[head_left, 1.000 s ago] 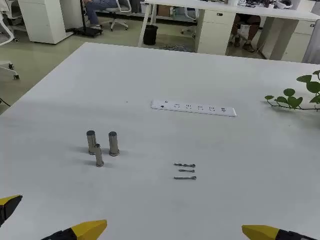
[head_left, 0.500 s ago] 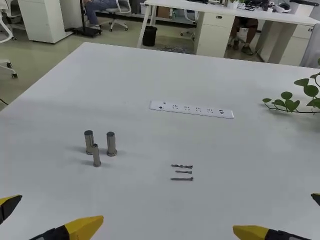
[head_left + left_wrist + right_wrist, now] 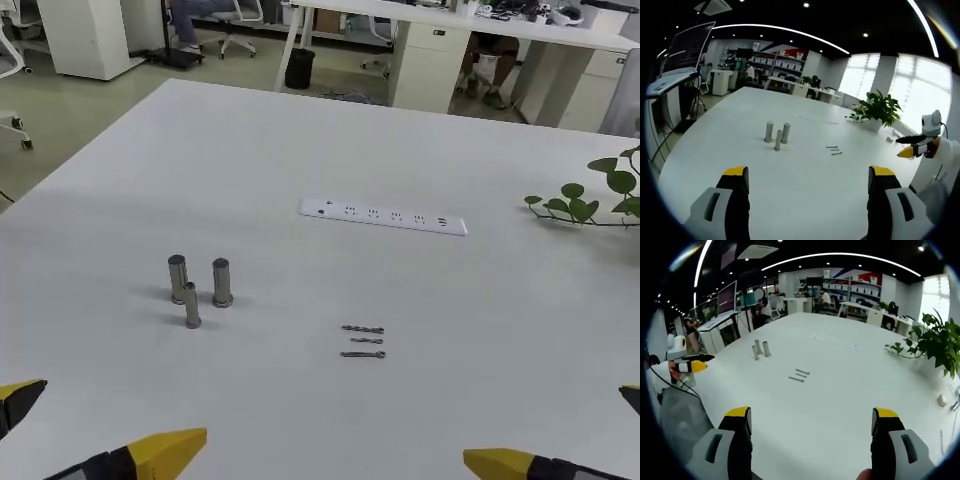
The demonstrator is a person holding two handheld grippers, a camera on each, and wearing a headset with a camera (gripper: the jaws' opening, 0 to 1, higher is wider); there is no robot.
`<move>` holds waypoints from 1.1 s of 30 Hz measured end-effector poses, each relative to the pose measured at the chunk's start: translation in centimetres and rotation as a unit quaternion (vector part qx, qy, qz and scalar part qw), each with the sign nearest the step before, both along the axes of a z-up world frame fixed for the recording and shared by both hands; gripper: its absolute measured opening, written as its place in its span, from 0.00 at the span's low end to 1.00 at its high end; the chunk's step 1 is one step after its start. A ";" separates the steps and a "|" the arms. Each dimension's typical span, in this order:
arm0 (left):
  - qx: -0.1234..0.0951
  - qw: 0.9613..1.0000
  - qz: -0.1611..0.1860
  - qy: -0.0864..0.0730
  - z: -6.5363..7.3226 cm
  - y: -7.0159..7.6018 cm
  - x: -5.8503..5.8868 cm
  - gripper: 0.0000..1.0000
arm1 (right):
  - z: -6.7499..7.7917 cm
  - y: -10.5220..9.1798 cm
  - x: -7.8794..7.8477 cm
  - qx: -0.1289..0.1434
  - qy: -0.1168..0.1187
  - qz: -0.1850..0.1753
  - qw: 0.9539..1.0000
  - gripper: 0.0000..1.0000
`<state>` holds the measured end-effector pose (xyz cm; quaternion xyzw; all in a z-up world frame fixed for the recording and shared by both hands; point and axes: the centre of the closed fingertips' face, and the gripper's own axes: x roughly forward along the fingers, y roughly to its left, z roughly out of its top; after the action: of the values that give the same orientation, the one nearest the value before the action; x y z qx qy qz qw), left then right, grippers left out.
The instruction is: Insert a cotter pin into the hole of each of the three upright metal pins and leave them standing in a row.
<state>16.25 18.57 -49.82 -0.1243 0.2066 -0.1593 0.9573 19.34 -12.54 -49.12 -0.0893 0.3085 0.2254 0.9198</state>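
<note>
Steel upright pins (image 3: 195,290) stand clustered on the white table (image 3: 400,140) in the head view, cotter pins (image 3: 363,341) lying well apart rightward. Left gripper view: left gripper (image 3: 808,172) gapes wide, empty. Right gripper view: right gripper (image 3: 811,413) likewise; best pinch one cotter pin by its head.

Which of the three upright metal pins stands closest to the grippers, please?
The lone front pin; the back-left pin and back-right pin stand side by side behind it.
</note>
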 end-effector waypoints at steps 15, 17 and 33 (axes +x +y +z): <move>0.007 1.000 -0.007 -0.012 0.3 0.2 0.2 0.99 | 0.1 0.4 0.1 0.006 -0.001 0.002 1.000 0.98; 0.006 1.000 -0.007 -0.013 0.4 0.2 0.2 0.99 | 0.1 0.4 0.1 0.006 -0.002 0.002 1.000 0.98; 0.028 0.999 0.006 -0.030 1.1 1.9 0.5 0.95 | 0.0 0.9 -0.2 0.010 0.002 0.001 1.000 0.98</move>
<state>16.76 20.46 -48.67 -0.0939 0.1816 -0.1509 0.9672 19.09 -11.68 -49.14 -0.0803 0.3078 0.2294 0.9199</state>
